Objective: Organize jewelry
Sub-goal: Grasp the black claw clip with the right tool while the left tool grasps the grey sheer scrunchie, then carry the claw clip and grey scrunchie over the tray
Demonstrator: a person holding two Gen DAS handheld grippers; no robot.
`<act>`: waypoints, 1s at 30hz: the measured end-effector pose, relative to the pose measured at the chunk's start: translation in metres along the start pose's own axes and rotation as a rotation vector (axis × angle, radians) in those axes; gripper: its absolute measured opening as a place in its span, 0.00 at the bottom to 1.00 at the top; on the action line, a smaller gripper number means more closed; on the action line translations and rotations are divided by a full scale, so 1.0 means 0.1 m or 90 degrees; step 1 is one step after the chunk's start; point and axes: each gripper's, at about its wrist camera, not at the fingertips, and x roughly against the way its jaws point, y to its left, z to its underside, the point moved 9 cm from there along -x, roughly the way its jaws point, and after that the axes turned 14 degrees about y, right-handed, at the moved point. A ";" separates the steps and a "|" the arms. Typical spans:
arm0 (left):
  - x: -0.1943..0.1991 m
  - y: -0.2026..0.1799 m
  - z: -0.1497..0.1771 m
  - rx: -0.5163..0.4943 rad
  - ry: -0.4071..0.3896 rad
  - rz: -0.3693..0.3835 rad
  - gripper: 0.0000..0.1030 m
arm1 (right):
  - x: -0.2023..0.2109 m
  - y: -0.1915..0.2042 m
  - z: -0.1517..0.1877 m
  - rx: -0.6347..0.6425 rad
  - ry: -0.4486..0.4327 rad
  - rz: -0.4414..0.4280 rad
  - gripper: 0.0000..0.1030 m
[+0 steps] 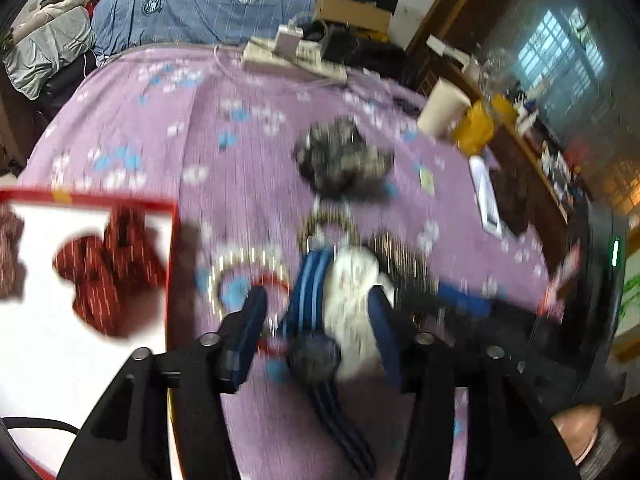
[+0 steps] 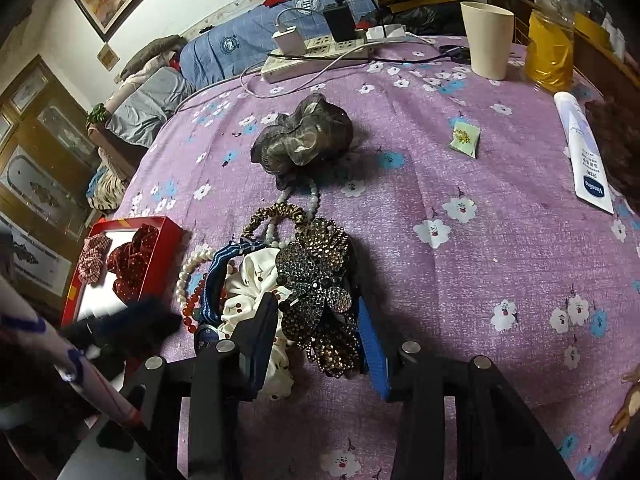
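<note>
Our right gripper (image 2: 320, 336) straddles the rhinestone flower clip (image 2: 320, 292), jaws apart; left gripper (image 1: 316, 320) parted over the white scrunchie (image 1: 352, 280); red box (image 2: 160, 240) at nine o'clock.

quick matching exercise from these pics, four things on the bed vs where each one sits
Things:
1. dark red scrunchie
2. rhinestone flower clip
3. cream cup
4. grey scrunchie

Places:
A. far edge, beside the yellow bag
B. alone on the purple sheet, beyond the pile
C. inside the red box
D. between the right gripper fingers

Pairs: 1-C, 2-D, 3-A, 4-B
</note>
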 end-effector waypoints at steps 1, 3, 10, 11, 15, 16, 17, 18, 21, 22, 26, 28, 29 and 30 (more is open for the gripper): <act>0.00 0.02 -0.13 0.007 -0.003 0.003 0.57 | 0.00 0.00 0.00 -0.001 0.000 -0.001 0.43; -0.05 0.03 -0.45 0.018 -0.007 0.018 0.58 | -0.02 0.00 0.01 -0.002 -0.001 -0.001 0.43; -0.48 -0.08 -1.15 -0.001 0.039 0.049 0.68 | -0.09 -0.02 -0.01 -0.014 -0.001 -0.006 0.43; -0.55 -0.09 -1.19 -0.005 0.047 0.052 0.68 | -0.09 -0.03 -0.01 -0.017 -0.001 -0.009 0.43; -0.82 -0.16 -1.33 -0.028 0.073 0.040 0.68 | -0.11 -0.03 -0.01 -0.023 -0.003 -0.018 0.43; -0.87 -0.18 -1.35 -0.036 0.078 0.035 0.68 | -0.11 -0.03 -0.01 -0.024 -0.003 -0.019 0.43; -0.91 -0.19 -1.37 -0.043 0.080 0.032 0.66 | -0.11 -0.03 -0.01 -0.025 -0.003 -0.021 0.43; -0.94 -0.21 -1.39 -0.047 0.081 0.032 0.50 | -0.11 -0.03 0.00 -0.027 -0.004 -0.025 0.42; -1.03 -0.24 -1.37 -0.044 0.107 0.047 0.05 | -0.11 -0.02 0.01 -0.030 -0.005 -0.031 0.35; -1.04 -0.26 -1.36 -0.047 0.107 0.047 0.04 | -0.11 -0.01 0.02 -0.031 -0.003 -0.036 0.32; -0.95 -0.31 -1.29 -0.057 0.099 0.047 0.03 | -0.08 0.01 0.07 -0.030 -0.002 -0.039 0.23; -0.85 -0.32 -1.26 -0.052 0.089 0.054 0.02 | -0.03 0.03 0.10 -0.032 -0.004 -0.045 0.19; -0.80 -0.32 -1.25 -0.049 0.084 0.058 0.02 | 0.01 0.04 0.11 -0.033 -0.008 -0.047 0.18; -0.72 -0.32 -1.23 -0.046 0.078 0.061 0.02 | 0.04 0.06 0.12 -0.032 -0.010 -0.049 0.12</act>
